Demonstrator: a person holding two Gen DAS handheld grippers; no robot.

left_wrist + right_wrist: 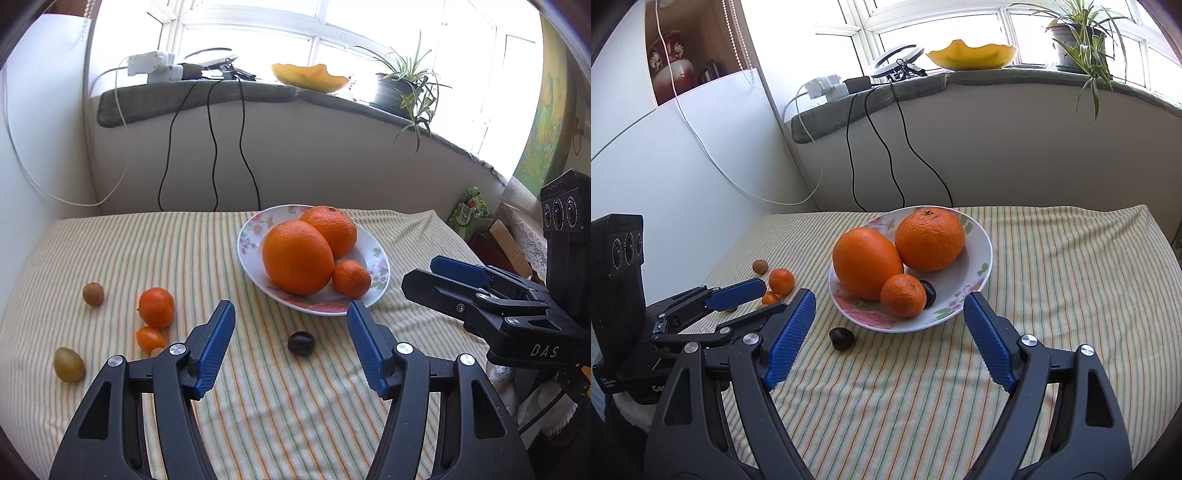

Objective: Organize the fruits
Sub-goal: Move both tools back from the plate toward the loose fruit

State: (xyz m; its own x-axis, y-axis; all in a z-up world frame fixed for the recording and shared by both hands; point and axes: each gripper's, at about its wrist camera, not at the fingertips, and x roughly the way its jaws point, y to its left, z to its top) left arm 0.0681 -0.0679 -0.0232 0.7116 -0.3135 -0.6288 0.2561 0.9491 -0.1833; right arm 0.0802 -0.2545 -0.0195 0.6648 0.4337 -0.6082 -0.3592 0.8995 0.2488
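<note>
Fruits partly gathered: three oranges and a dark plum sit on the plate (982, 254) ahead of both spread, empty grippers; a dark fruit (300, 343) between the left gripper's (291, 328) fingers and several small ones to its left remain.

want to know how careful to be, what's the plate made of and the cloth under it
The plate looks like glazed ceramic or porcelain: glossy white with a printed floral pattern and a thin rim, though melamine can't be ruled out. The cloth looks like soft woven cotton, matte, striped, and slightly rumpled.
</note>
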